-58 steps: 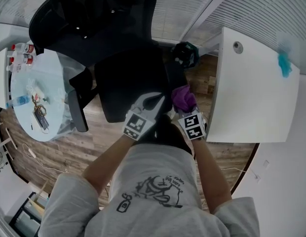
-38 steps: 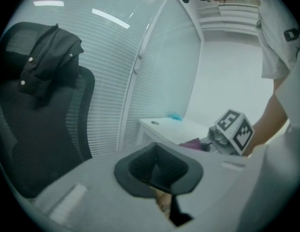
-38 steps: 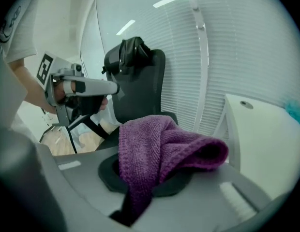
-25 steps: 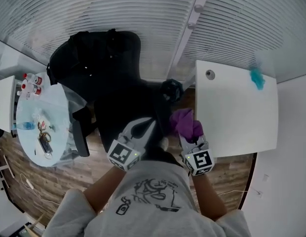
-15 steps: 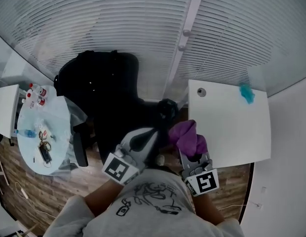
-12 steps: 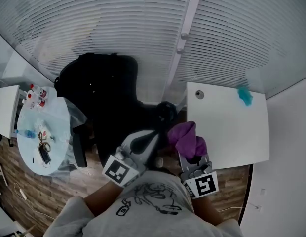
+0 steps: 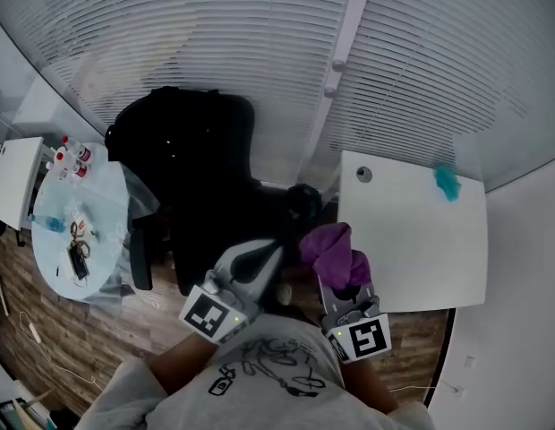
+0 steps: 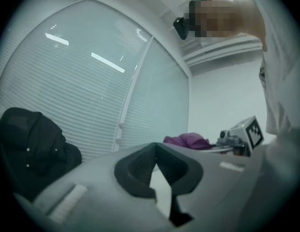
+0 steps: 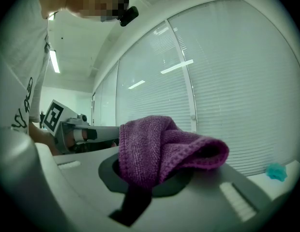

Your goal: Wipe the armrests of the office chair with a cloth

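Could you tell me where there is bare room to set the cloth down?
The white desk is bare from the teal thing at its far edge to its near edge. The round table is crowded with bottles.

Nubbly purple cloth (image 9: 159, 144), smooth white desk (image 7: 412, 231), wood-plank floor (image 7: 81, 339).

Soft, even light comes through the blinds (image 7: 215, 43). A ceiling lamp (image 9: 55, 62) glows, and long lights shine back off the glass. The chair (image 7: 183, 150) is too dark to show details. The edges bend and go black. The cloth (image 9: 159, 144) looks sharp.
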